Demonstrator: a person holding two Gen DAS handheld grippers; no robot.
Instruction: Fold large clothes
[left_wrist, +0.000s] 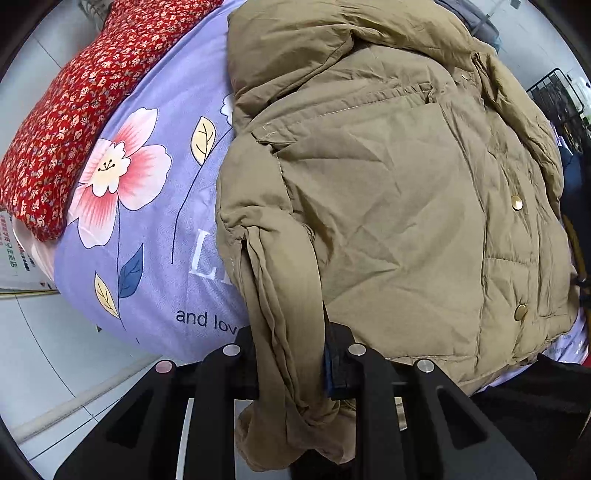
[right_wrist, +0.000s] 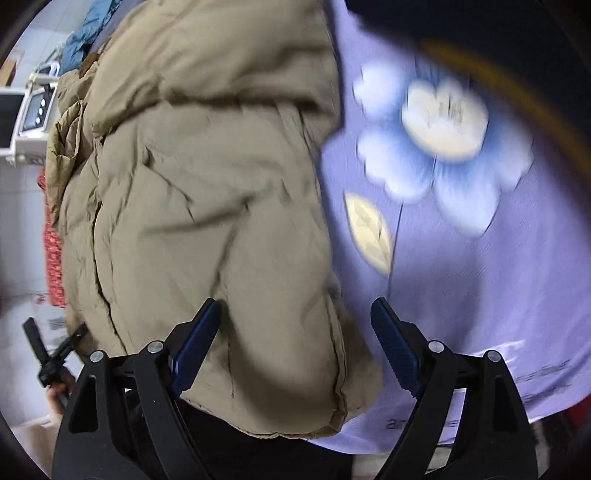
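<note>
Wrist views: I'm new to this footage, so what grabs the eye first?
A puffy tan jacket fills both views, lying on a lilac flowered bedspread. The left gripper is shut on a bunched strip of it; the right gripper hangs open over its edge. A red floral pillow lies far left.

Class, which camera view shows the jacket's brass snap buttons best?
The left wrist view: two brass snap buttons shine sharply on the tan jacket. The right wrist view shows only blurred plain jacket fabric, no buttons.

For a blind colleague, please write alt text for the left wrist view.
The left gripper has its jaws shut on a bunched fold of a tan padded jacket. The jacket lies on a lilac flowered bedsheet, with a red floral cloth beyond.
</note>
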